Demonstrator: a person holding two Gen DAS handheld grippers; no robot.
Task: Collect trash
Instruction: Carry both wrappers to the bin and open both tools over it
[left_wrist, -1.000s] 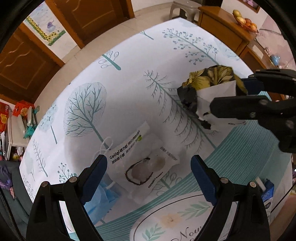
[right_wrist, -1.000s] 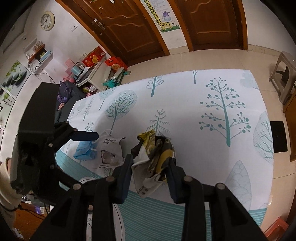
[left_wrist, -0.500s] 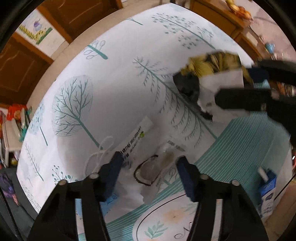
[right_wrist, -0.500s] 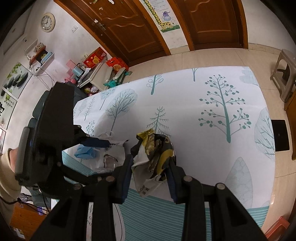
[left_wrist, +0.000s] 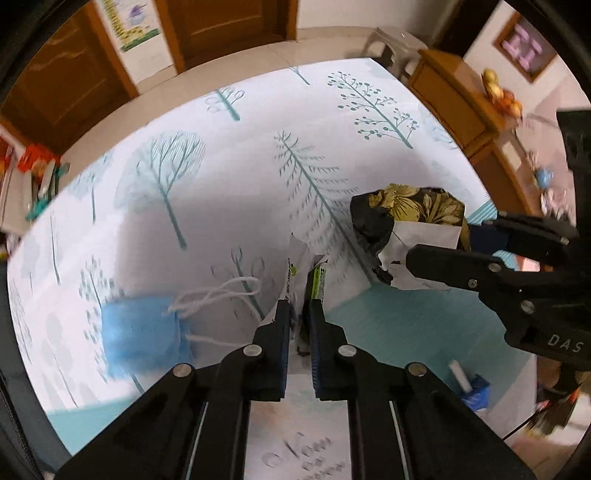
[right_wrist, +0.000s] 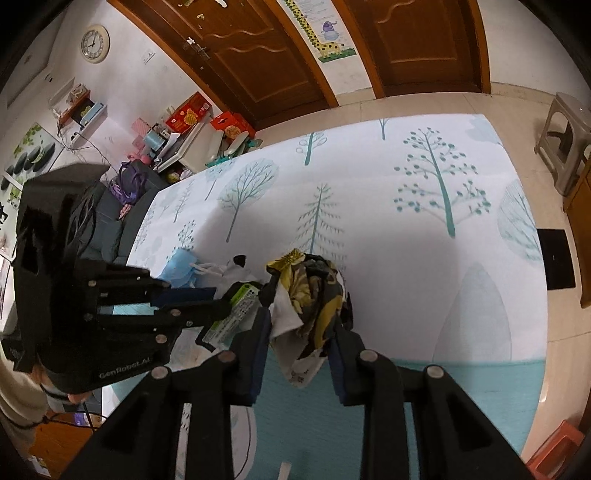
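Pinching wrapper (left_wrist: 301, 280), left hand-held gripper (left_wrist: 298, 317) hides print, seemingly crumpled.

White wrapper (left_wrist: 303, 281) pinched upright; floral crumpled bag (right_wrist: 308, 314) clamped; blue mask (left_wrist: 142, 334) flat.

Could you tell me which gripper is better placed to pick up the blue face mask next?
Left. The left gripper is nearer the blue face mask, though shut on the plastic wrapper; the right gripper holds crumpled trash.

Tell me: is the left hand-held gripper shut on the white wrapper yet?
Shut on it. The left hand-held gripper has its fingers nearly together, with the white wrapper pinched between them and standing up from the tablecloth.
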